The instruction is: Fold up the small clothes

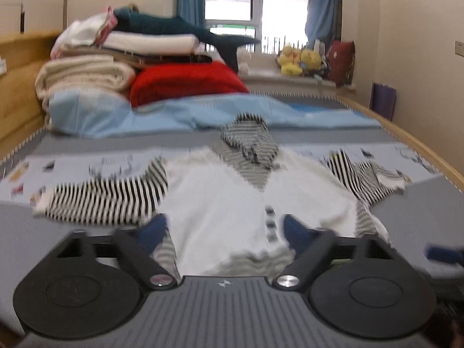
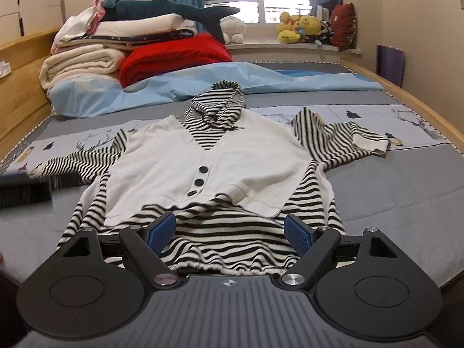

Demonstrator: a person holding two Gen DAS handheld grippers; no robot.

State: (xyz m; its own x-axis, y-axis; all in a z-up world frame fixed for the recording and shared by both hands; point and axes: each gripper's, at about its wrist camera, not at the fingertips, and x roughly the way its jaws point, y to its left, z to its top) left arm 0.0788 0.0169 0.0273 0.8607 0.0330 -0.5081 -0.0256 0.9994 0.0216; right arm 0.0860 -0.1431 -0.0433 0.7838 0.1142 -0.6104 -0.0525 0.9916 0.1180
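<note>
Your right tongs point(image 2: 230, 236) and left tongs point(image 1: 226, 232), both agape, hover over the hem of the striped white-vested hooded top point(image 2: 208, 156), which stretches lengthwise away from you.

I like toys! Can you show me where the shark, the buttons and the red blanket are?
shark point(image 2: 162, 8), right wrist view, on its dark body atop the stack.
buttons point(image 2: 203, 169), right wrist view, on the top button of the white front.
red blanket point(image 2: 174, 55), right wrist view, on its middle.

home bedroom | bed point(image 2: 406, 174) | folded blankets point(image 2: 84, 58) | plush toys point(image 2: 301, 27)
</note>
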